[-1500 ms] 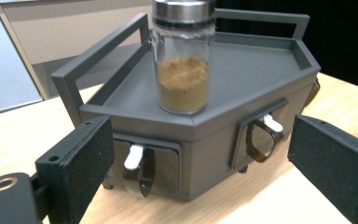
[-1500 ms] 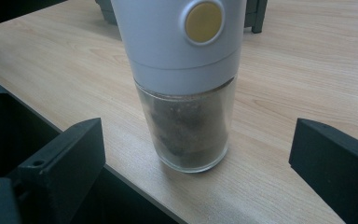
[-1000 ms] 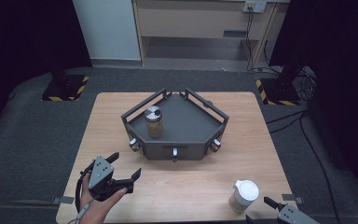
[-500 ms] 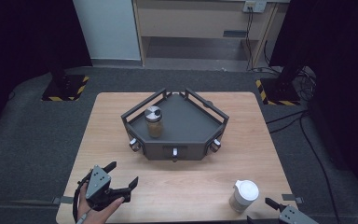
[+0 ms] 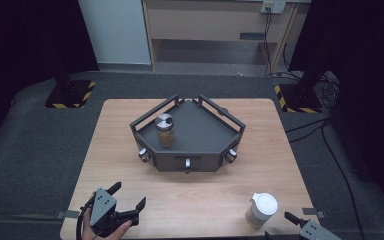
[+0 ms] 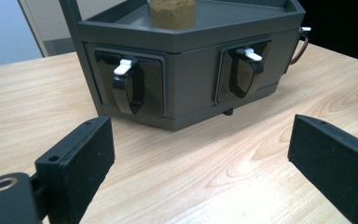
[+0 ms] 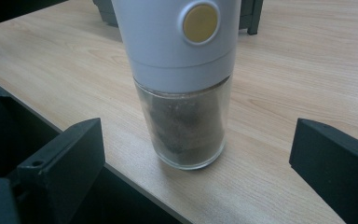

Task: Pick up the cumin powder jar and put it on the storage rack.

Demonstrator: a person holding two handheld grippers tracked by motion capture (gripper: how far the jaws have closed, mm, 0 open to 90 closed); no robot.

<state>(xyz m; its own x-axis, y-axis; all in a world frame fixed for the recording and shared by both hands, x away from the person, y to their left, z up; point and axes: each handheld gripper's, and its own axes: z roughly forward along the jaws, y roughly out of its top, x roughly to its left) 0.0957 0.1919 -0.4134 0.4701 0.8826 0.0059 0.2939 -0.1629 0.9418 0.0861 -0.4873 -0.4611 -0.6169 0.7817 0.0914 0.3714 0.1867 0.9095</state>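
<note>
A dark grey corner rack (image 5: 200, 131) stands at the table's middle. On its left side is a jar (image 5: 164, 130) with a silver lid and tan contents. My left gripper (image 5: 128, 195) hovers open near the front left edge, held by a hand, well short of the rack. Its view looks along open jaws (image 6: 205, 158) at the rack's front panels (image 6: 191, 60) and the jar's base (image 6: 172, 10). A white-topped grinder (image 5: 261, 209) stands at the front right. My right gripper (image 5: 280, 226) is open just off the table edge, with the grinder (image 7: 182, 93) ahead between its jaws, untouched.
The rack's front faces carry black hooks with white tips (image 6: 126, 81). The wooden table (image 5: 120, 145) has bare room left and right of the rack. Black stands with yellow-striped bases (image 5: 67, 94) sit on the grey floor beyond.
My left gripper has drawn back toward the near table edge, still open. The right gripper and the grinder have stayed in place.
</note>
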